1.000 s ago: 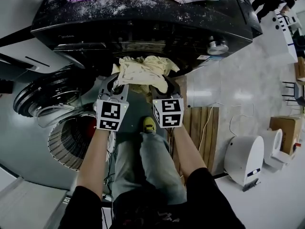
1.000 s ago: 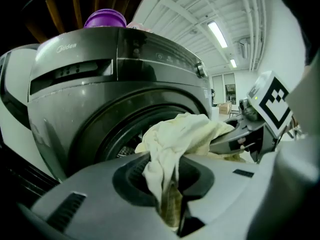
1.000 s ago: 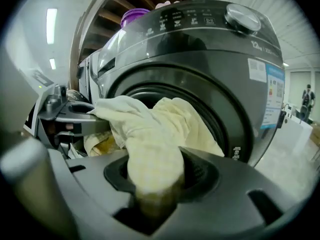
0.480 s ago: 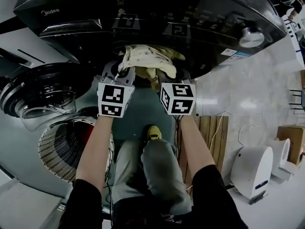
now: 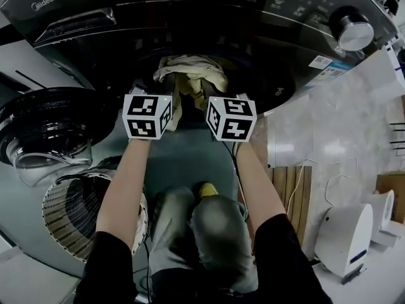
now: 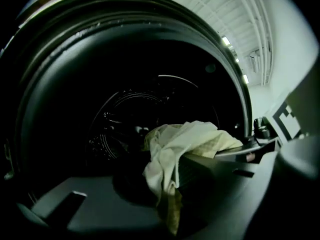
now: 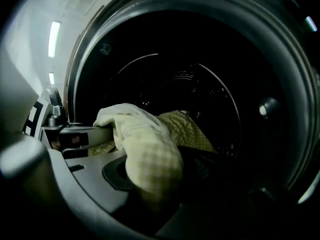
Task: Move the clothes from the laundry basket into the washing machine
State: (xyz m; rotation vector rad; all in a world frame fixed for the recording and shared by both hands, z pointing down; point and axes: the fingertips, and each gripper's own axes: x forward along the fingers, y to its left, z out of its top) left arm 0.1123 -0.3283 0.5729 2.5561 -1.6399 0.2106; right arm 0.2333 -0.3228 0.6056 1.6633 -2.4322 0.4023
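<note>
The black front-loading washing machine [image 5: 190, 18] fills the top of my head view. Its round glass door [image 5: 44, 128] is swung open to my left. Below the door stands the white slatted laundry basket [image 5: 73, 217].

Both my arms reach into the mouth of the dark drum [image 6: 125, 129]. I carry one pale yellow checked garment [image 5: 190, 73] between the two grippers. It is bunched, and its long axis runs side to side across the opening, from one gripper to the other. It sits at the drum's threshold, above the door seal and not yet down on the drum wall.

My left gripper [image 5: 158, 88] has its jaws nearly together, pinching the garment's left end. From there a loose tail hangs down past the jaws [image 6: 170, 184].

My right gripper [image 5: 218, 88] has its jaws a little wider, closed on a thicker fold of the right end [image 7: 145, 149]. The checked cloth bulges over the jaws and trails back toward the drum.

The silver control knob [image 5: 350, 27] sits at the panel's right end.
</note>
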